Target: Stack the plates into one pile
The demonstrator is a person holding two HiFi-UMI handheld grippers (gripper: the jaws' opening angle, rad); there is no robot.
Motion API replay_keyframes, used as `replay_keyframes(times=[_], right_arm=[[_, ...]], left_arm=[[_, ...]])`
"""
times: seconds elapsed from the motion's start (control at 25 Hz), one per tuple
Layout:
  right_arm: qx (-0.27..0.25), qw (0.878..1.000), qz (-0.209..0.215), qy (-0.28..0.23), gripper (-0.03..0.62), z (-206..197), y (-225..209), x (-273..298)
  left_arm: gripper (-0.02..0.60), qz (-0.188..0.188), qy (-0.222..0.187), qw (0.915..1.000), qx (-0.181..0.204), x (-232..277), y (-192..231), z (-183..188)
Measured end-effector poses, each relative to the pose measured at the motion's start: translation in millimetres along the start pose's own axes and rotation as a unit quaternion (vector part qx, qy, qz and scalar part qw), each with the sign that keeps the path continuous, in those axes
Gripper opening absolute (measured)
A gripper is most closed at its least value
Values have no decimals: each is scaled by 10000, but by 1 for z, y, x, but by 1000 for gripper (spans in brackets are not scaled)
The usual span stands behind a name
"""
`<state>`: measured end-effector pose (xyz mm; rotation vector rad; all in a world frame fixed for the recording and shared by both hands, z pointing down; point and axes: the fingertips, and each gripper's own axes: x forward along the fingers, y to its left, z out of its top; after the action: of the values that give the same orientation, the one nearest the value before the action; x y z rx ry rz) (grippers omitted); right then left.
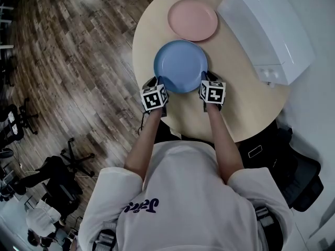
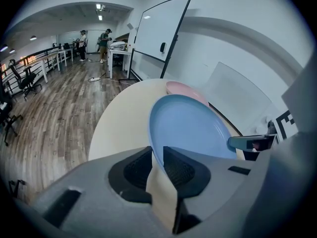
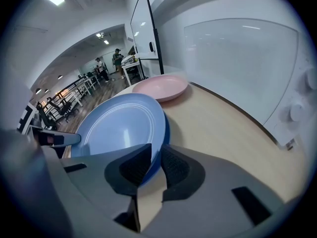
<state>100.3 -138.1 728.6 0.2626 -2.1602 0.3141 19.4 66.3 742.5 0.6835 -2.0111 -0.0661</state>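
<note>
A blue plate [image 1: 180, 64] hangs over the round wooden table [image 1: 246, 106], held by both grippers. My left gripper [image 1: 158, 85] is shut on its near left rim, and my right gripper [image 1: 205, 82] is shut on its near right rim. In the left gripper view the blue plate [image 2: 190, 125] runs between the dark pads [image 2: 178, 170]. The right gripper view shows the blue plate [image 3: 121, 125] pinched at its edge as well. A pink plate [image 1: 192, 19] lies flat on the table just beyond; pink plate [image 3: 161, 87] sits apart from the blue one.
A large white box [image 1: 269, 30] takes up the table's right side. Wooden floor [image 1: 78, 61] lies left of the table, with office chairs [image 1: 73, 161] at the lower left. A whiteboard [image 2: 158, 33] stands beyond the table, and people stand far down the room.
</note>
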Motion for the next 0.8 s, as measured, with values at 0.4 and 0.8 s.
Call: replay_keyframes(times=[0.4,0.8], right_arm=[[-76,9997,-230,104,66,-6,-9,6],[41,9990,-355,-284,238,12,-21,-1]], left_arm=[[72,-36,67,9997,240,11,-4,-3],[249,-404,-328,9986,-88,0,-1,12]])
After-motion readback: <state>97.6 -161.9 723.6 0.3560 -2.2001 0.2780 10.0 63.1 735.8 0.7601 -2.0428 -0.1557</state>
